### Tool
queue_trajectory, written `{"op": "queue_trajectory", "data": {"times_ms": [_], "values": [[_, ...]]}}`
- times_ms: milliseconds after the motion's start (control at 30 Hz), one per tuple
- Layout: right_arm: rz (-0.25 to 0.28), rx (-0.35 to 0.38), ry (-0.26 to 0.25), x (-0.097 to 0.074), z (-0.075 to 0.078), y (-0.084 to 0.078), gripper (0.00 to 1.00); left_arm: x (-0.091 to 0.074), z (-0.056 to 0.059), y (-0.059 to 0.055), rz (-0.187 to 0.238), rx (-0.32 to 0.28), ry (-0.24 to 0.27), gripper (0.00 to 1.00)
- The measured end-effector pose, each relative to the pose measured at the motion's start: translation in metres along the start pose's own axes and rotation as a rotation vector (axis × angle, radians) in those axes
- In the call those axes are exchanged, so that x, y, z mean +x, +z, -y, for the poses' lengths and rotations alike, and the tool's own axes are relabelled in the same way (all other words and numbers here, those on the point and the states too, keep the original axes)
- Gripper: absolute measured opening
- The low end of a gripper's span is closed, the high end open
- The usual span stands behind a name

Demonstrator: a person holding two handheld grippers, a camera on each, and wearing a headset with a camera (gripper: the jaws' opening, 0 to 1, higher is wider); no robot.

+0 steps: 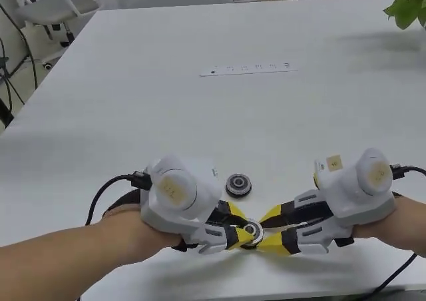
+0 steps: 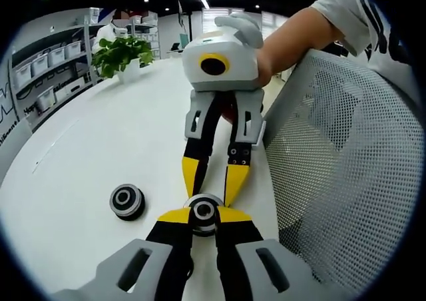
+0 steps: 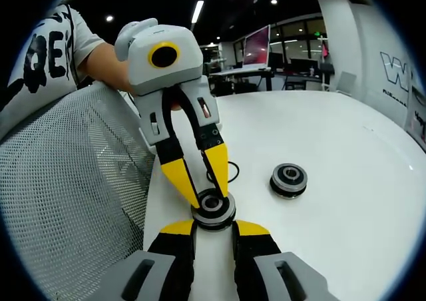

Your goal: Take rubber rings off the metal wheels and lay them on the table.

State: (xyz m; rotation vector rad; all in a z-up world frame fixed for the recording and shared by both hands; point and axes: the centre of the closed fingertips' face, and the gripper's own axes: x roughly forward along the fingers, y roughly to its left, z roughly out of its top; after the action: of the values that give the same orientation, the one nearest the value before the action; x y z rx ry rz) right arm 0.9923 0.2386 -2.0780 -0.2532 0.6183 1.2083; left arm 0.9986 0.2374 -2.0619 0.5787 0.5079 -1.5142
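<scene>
The left claw (image 1: 236, 232) is closed narrow on a small round silver metal wheel with a black rubber ring (image 1: 251, 232), held between its yellow tips. A second ringed metal wheel (image 1: 238, 184) lies on the white table (image 1: 200, 128) just beyond both claws' tips. The right claw (image 1: 268, 231) pinches the held wheel from the opposite side.
</scene>
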Motion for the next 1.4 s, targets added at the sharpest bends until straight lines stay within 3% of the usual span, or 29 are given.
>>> {"op": "queue_trajectory", "data": {"times_ms": [833,933,1000,1133,1400], "values": [[-0.001,0.005,0.001,-0.003,-0.001,-0.003,0.12,0.0,0.001,0.0,0.011,-0.005,0.018,0.07],[-0.023,0.005,0.001,-0.005,0.001,-0.009,0.05,-0.001,0.001,0.0,0.011,-0.007,0.02,0.07],[-0.019,0.02,-0.003,-0.005,0.002,-0.009,0.01,-0.001,0.001,0.0,0.011,-0.008,0.02,0.07],[-0.024,0.032,-0.007,-0.004,0.002,-0.009,0.01,-0.001,0.001,0.0,0.011,-0.009,0.022,0.07],[-0.005,0.137,-0.012,-0.003,0.005,-0.008,0.0,-0.001,0.0,0.0,0.011,-0.008,0.023,0.07]]}}
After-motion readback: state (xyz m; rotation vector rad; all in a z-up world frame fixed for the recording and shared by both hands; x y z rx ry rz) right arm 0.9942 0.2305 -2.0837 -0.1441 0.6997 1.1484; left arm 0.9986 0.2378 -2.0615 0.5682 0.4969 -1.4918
